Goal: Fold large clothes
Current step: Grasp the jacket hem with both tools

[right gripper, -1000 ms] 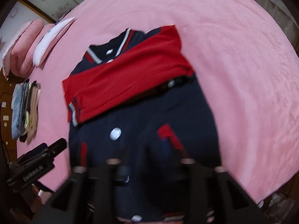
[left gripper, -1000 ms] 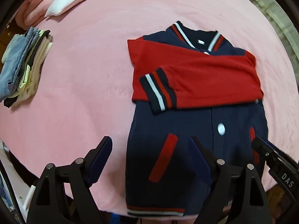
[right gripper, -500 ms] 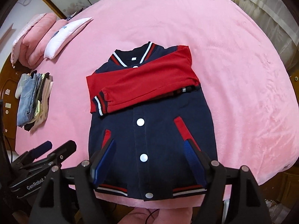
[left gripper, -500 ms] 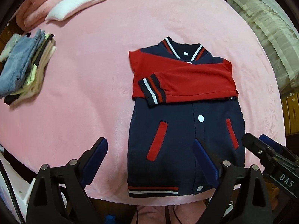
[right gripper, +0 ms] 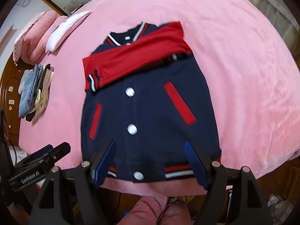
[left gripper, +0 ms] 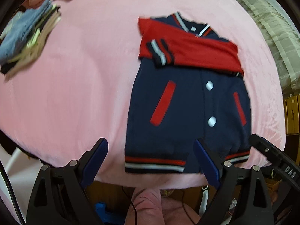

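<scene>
Now I look down at the jacket (right gripper: 148,101) lying flat on the pink bed cover (right gripper: 243,71), a bit right of the middle in the left wrist view and near the middle in the right wrist view. Its long side runs up and down the frame. The collar (right gripper: 129,35) points to the top of the frame, and the striped bottom band (right gripper: 178,170) points down to me, close to the near edge of the bed. Both red sleeves (right gripper: 135,58) are folded across the chest, side to side. The white snaps (right gripper: 130,91) run in a line down the front.

My left gripper (left gripper: 150,161) is spread wide, with nothing between its blue pads. It hangs low in the frame, over the band's left corner. My right gripper (right gripper: 150,163) is spread too, holding nothing, over the middle of the band.

At the left of the frame sits a stack of folded clothes (right gripper: 35,91). Pillows (right gripper: 50,35) lie in the upper left.
</scene>
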Demonstrator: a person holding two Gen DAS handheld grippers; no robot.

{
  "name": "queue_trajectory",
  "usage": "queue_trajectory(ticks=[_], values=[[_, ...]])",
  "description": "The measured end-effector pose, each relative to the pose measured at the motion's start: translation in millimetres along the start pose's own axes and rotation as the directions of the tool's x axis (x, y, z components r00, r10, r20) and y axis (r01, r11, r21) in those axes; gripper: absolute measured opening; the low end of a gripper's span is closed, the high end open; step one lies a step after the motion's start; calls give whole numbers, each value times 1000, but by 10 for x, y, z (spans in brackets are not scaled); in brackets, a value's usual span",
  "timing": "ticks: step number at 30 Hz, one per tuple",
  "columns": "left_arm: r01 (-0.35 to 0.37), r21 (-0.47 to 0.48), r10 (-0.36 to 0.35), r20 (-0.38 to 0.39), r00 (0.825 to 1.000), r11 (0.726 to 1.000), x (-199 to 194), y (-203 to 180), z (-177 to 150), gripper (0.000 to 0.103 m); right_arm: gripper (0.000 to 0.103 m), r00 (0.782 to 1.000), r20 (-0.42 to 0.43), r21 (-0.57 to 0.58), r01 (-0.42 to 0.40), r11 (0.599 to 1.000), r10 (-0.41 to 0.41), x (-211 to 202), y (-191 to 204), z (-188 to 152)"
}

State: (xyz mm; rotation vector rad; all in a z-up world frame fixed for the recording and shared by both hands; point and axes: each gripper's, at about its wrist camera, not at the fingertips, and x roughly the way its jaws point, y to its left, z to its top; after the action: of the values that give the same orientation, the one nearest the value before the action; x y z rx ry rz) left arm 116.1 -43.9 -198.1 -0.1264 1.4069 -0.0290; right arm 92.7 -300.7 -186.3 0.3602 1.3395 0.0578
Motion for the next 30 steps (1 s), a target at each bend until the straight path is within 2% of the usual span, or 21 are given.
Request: queue_trajectory(ticks=[3,7,12,16,21,22,23,24,26,27,29,30], values=[[13,3,-13,-20,1000,1000,150,110,-171,91,75,999,3,44,-51,998,51,63,-240,-179],[31,-15,-32,-28,999,999,342,293,-367,91,75,997,19,72,-77,994,75,150,-524,-377],[130,-75,-131,-8,991,989,564,547,-536,91,75,983,134,137,-146,980,128,247,-937,-597],[268,-167,-275,-22,961,949,795,759,-597,91,75,967,207,244,-197,950,147,324,-1225,-684],[348,-233,-357,4,934,908,966,836,-608,91,75,943,256,356,-295,887,211,434,-1426,-727],[364,-242,-373,8,928,900,981,856,-614,87,75,940,257,363,-307,880,222,454,-1431,-726],[378,-250,-388,10,922,891,990,862,-622,84,71,937,257,371,-323,871,238,474,-1435,-716],[392,-256,-402,14,915,884,997,853,-627,76,67,936,251,377,-329,866,247,487,-1424,-704],[426,-263,-437,16,899,866,1004,804,-634,64,51,935,225,379,-344,859,275,519,-1405,-680],[432,-262,-444,13,896,863,1013,783,-645,58,48,936,209,378,-346,859,285,534,-1394,-673],[421,-259,-435,4,900,869,1008,720,-634,48,32,939,187,376,-341,861,290,550,-1368,-662],[417,-260,-433,-2,902,871,1019,708,-643,41,27,938,182,377,-345,859,297,556,-1366,-675]])
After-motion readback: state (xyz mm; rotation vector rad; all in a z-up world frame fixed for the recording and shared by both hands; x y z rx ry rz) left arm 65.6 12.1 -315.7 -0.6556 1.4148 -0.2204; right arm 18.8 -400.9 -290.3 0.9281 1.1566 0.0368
